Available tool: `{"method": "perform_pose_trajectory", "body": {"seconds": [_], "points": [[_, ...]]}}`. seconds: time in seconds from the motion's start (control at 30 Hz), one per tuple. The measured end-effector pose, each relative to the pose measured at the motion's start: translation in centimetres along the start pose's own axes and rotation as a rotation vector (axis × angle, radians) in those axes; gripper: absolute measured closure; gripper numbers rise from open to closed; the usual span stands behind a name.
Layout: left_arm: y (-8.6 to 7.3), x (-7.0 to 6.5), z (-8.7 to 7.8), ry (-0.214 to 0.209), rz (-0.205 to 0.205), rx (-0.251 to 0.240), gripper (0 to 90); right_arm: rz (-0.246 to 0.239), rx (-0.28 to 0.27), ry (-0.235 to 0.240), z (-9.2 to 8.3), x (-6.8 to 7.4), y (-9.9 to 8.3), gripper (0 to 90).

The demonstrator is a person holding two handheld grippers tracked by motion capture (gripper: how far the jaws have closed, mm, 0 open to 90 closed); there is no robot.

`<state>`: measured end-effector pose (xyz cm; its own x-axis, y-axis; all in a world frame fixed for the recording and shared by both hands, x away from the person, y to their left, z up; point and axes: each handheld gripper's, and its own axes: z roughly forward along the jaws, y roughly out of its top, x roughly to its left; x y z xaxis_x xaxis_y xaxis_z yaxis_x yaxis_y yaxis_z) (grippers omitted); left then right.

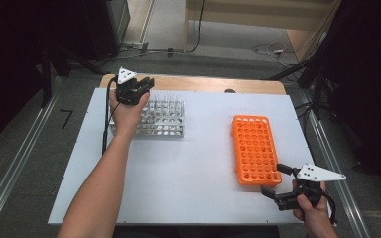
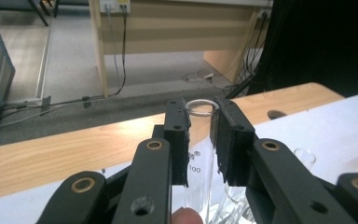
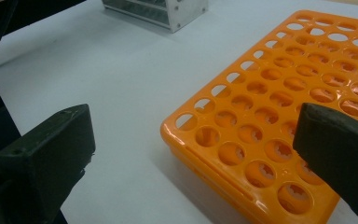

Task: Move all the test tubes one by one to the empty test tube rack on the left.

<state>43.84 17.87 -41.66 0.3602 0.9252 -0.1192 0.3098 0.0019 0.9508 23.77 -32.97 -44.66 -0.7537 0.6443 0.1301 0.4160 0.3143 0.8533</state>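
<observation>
My left gripper is shut on a clear glass test tube, its pads pressing on the tube just below the rim. In the high view the left gripper is over the back left corner of the metal tube rack, which holds several glass tubes. An orange rack with many empty holes lies flat at the right. My right gripper stands open at the orange rack's near corner; in the right gripper view the open right gripper has that corner of the orange rack between its jaws, untouched.
The white table top spreads between the two racks. A wooden strip edges the far side of the table. Cables lie on the floor beyond, and dark stands flank both sides.
</observation>
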Motion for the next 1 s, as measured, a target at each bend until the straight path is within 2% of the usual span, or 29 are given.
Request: {"method": "perform_pose_trajectory", "body": {"seconds": [0.33, 0.6, 0.8, 1.0], "points": [[-1.6, 0.2, 0.1, 0.006, 0.005, 0.048, 75.2, -0.004, -0.005, -0.002, -0.1, 0.1, 0.0, 0.0], [-1.9, 0.0, 0.1, 0.006, 0.009, 0.067, 74.8, -0.005, -0.003, 0.0, 0.0, 0.1, 0.0, 0.0], [-2.1, -0.3, 0.2, 0.016, 0.021, 0.127, 74.2, -0.002, 0.0, -0.001, 0.0, 0.1, 0.0, 0.0], [-2.1, 0.1, 0.1, 0.007, -0.026, 0.156, 68.2, 0.001, 0.003, 0.001, 0.1, 0.1, 0.0, 0.0]]}}
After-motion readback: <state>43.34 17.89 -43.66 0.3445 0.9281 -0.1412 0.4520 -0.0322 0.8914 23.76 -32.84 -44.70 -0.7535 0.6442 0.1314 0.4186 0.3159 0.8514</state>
